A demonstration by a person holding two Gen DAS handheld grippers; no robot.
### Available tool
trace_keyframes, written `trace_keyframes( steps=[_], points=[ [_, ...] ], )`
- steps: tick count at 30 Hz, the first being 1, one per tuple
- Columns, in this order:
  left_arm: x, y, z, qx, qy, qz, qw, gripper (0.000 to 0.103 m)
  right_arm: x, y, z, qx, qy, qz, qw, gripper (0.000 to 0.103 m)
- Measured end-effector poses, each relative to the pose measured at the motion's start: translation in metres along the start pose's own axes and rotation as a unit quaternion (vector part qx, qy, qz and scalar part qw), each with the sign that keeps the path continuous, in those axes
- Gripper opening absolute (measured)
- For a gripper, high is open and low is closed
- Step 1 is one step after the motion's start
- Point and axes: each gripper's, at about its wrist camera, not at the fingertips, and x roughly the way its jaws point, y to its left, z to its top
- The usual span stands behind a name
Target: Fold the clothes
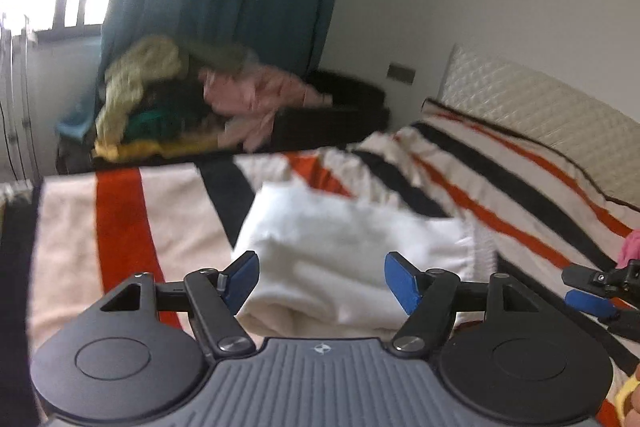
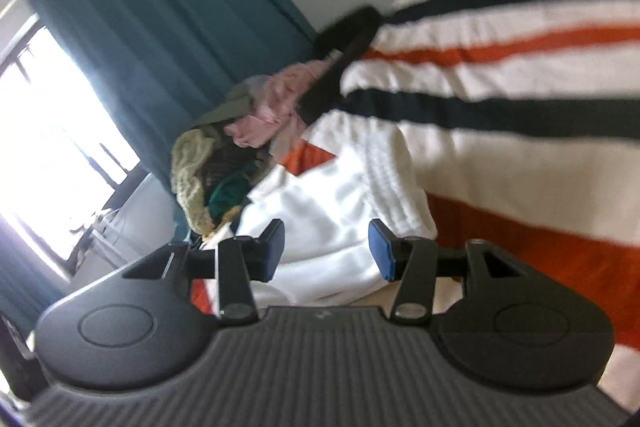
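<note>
Beyond both grippers' spread fingers lies the folded white garment.

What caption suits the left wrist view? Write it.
Open left hand-held gripper above folded white garment on striped bedspread.

Two matching handheld grippers, black and grey with blue pads.

We're looking along the left gripper: a grey ribbed housing fills the bottom of the frame, with a small round emblem at its top centre. We see a black disc-shaped cover with a raised circle at either lower corner, black linkage arms pinned by silver round-head screws, triangular cut-outs in the outer brackets, and bright blue pads on the fingers. Over to the right gripper: same ribbed grey body, same black discs, silver pivots and blue-faced fingers. At the right edge of the left view we catch its black frame and a blue pad again.
</note>
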Motion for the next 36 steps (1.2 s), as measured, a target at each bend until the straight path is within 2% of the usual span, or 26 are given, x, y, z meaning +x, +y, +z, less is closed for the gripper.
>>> trace_keyframes(
  steps=[2, 6, 8, 9, 10, 11, 13, 18, 27, 31, 34, 36],
  points=[
    [-0.038, -0.011, 0.010, 0.007, -0.021, 0.007, 0.9997, 0.079, -0.028, 0.019, 0.008, -0.032, -0.010, 0.008, 0.999, 0.050],
    [-0.106, -0.026, 0.022, 0.008, -0.046, -0.001, 0.9989, 0.085, -0.080, 0.060, 0.016, -0.088, -0.030, 0.014, 0.996, 0.052],
    [-0.139, -0.036, 0.022, 0.020, -0.053, 0.002, 0.9984, 0.094, -0.099, 0.073, 0.019, -0.099, -0.032, 0.024, 0.994, 0.063],
    [-0.153, -0.040, 0.021, 0.027, -0.055, 0.002, 0.9981, 0.097, -0.109, 0.080, 0.020, -0.104, -0.034, 0.030, 0.994, 0.066],
    [-0.167, -0.044, 0.019, 0.032, -0.058, 0.003, 0.9978, 0.103, -0.119, 0.085, 0.018, -0.110, -0.035, 0.038, 0.993, 0.073],
    [-0.179, -0.046, 0.015, 0.035, -0.058, 0.004, 0.9977, 0.103, -0.129, 0.091, 0.017, -0.118, -0.036, 0.046, 0.991, 0.086],
    [-0.204, -0.050, 0.006, 0.040, -0.058, 0.007, 0.9975, 0.103, -0.147, 0.101, 0.012, -0.148, -0.041, 0.050, 0.987, 0.095],
    [-0.255, -0.055, -0.024, 0.048, -0.064, 0.023, 0.9965, 0.103, -0.187, 0.114, -0.010, -0.199, -0.066, 0.045, 0.977, 0.094],
    [-0.301, -0.047, -0.070, 0.041, -0.089, 0.044, 0.9943, 0.103, -0.200, 0.109, -0.068, -0.235, -0.080, 0.046, 0.968, 0.094],
    [-0.303, -0.040, -0.085, 0.044, -0.097, 0.049, 0.9931, 0.103, -0.192, 0.101, -0.094, -0.238, -0.094, 0.036, 0.966, 0.094],
    [-0.296, -0.032, -0.099, 0.045, -0.116, 0.079, 0.9891, 0.103, -0.177, 0.095, -0.109, -0.240, -0.093, 0.023, 0.966, 0.094],
    [-0.289, -0.026, -0.104, 0.044, -0.107, 0.079, 0.9902, 0.103, -0.165, 0.092, -0.117, -0.238, -0.089, 0.012, 0.967, 0.094]
  ],
)
